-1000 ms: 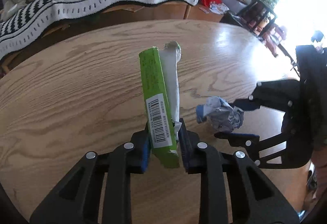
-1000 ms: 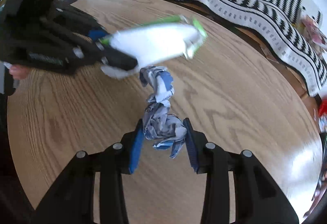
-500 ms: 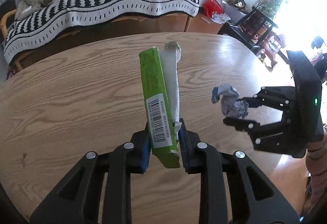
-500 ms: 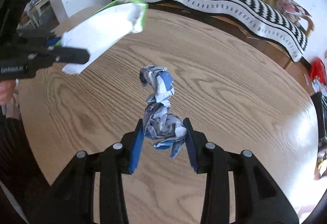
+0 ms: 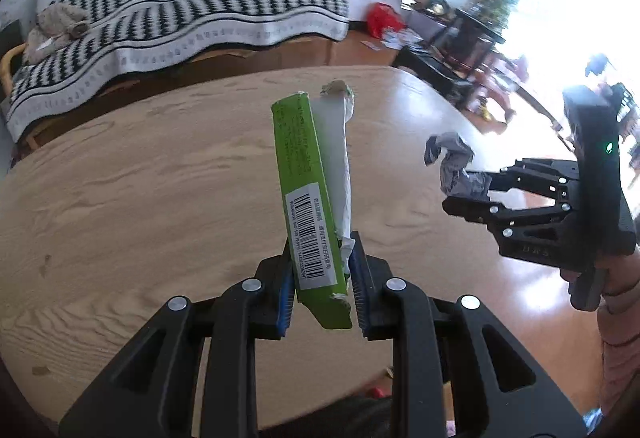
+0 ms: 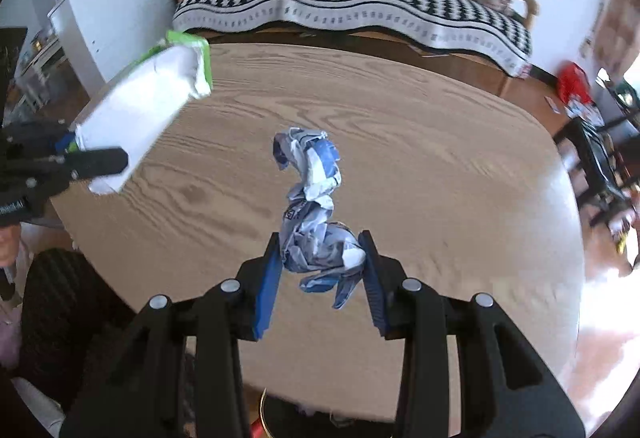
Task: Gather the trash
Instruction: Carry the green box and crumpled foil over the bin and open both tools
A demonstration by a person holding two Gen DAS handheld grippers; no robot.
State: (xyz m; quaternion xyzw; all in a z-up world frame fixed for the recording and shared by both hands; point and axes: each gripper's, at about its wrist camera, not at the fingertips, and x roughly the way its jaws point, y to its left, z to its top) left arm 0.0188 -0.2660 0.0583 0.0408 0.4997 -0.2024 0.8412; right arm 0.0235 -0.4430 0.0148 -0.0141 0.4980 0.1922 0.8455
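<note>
We have both pieces of trash off the counter (image 5: 120, 198) now: a second ago the right gripper (image 6: 320, 270) was just closing on the crumpled blue-and-white wrapper (image 6: 312, 198) down at the wood, and since then both tools have risen and drawn back, the sofa and room filling more of the upper frame. The left gripper (image 5: 320, 278) has its jaws narrowed firmly on the green carton (image 5: 308, 198), which stands upright at centre frame; the right jaws pinch the wrapper's lower end. We judge pickup done and carrying to a bin next. No bin shows clearly. The striped sofa (image 6: 360, 6) sits at top, dark furniture (image 5: 460, 38) at upper right; the counter edge lies between us and the floor.
</note>
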